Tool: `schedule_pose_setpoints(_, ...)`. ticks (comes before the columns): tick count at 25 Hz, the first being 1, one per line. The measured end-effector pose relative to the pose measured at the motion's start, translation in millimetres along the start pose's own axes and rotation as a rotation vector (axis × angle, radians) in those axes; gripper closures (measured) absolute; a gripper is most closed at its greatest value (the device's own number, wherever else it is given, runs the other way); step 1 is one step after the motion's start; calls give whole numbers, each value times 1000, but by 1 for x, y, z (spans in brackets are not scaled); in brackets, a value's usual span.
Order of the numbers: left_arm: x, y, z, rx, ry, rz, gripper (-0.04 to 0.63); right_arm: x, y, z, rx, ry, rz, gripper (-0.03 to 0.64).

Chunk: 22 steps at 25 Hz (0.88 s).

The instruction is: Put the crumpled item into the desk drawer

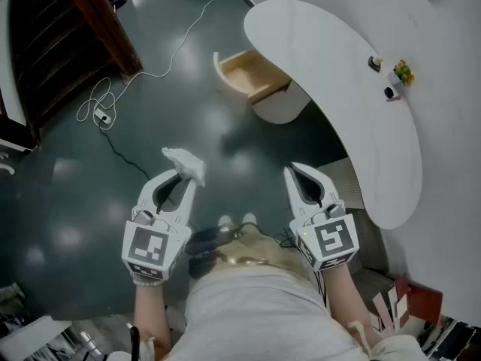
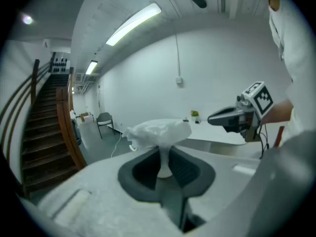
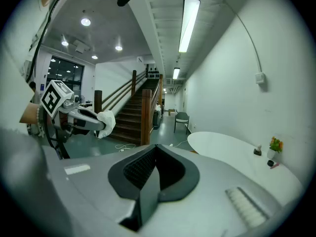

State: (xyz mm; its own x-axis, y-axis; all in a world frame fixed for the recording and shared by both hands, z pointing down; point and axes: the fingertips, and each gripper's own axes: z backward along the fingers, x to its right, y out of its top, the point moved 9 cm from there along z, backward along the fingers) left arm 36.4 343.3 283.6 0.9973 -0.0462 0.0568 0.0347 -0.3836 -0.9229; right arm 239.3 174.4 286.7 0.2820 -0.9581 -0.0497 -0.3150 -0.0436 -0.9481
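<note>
I see the white curved desk [image 1: 361, 89] ahead on my right, with its drawer [image 1: 244, 72] pulled open over the floor and nothing visible inside. My left gripper [image 1: 188, 177] is closed on the wad [image 1: 183, 159], which is held in the air well short of the drawer. In the left gripper view only a thin neck of it is pinched between the jaws, and the bulk puffs out above the tips. My right gripper [image 1: 293, 171] has its jaws together with nothing in them. The wad looks like tissue or thin plastic. I judge it very light, soft and springy, not fragile. A pinch low on the neck should hold it, though a fold could cling to the pads on release.
</note>
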Motion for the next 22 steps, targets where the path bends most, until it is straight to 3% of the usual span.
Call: schedule_pose_setpoints(22, -9, -2, 1, 5, -22, -40, 551, -10, 1, -7, 2, -16, -35, 612)
